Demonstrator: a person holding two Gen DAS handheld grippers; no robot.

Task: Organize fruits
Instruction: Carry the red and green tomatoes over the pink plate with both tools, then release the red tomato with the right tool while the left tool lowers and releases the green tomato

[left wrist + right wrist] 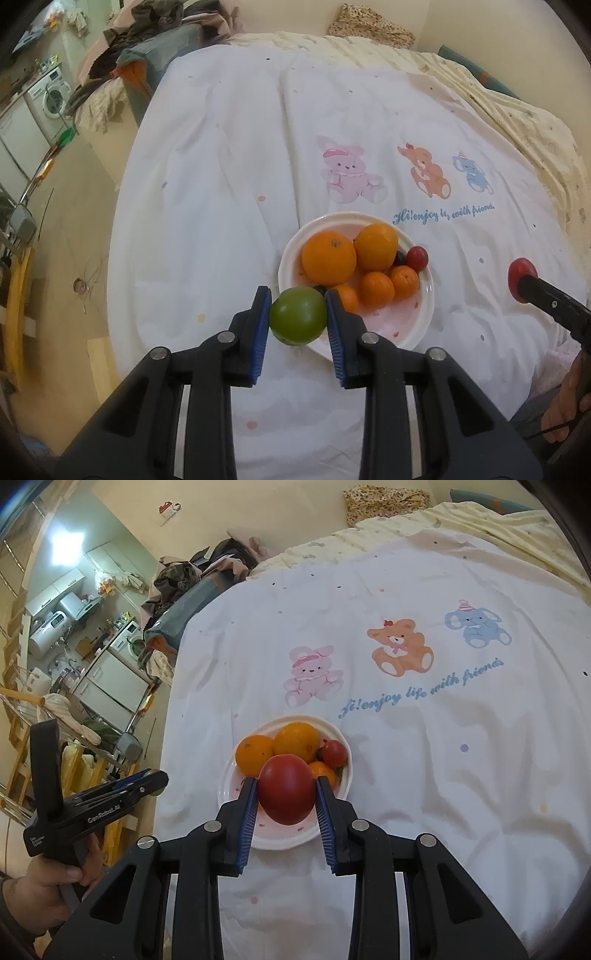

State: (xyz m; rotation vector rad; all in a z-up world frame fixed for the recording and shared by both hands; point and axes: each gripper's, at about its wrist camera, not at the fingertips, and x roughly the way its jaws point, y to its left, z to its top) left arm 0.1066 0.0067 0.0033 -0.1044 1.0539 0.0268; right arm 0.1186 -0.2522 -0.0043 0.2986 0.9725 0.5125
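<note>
A white plate point(413, 325) with pink dots lies on the bedspread. It holds two big oranges point(328, 256), several small mandarins point(376, 290) and a small red fruit point(417, 257). My left gripper point(297, 315) is shut on a green fruit point(297, 315), held above the plate's near left rim. In the right wrist view my right gripper point(285, 794) is shut on a red tomato point(285, 794), held over the same plate point(288, 840). The right gripper's tip with the tomato point(521, 275) shows at the right of the left wrist view.
A white bedspread point(229, 166) printed with cartoon animals covers the bed. A cream quilt point(517, 118) lies behind it, and a pile of clothes point(147, 40) at the far left. The floor point(70, 240) drops off at the left. A hand point(44, 893) holds the left gripper.
</note>
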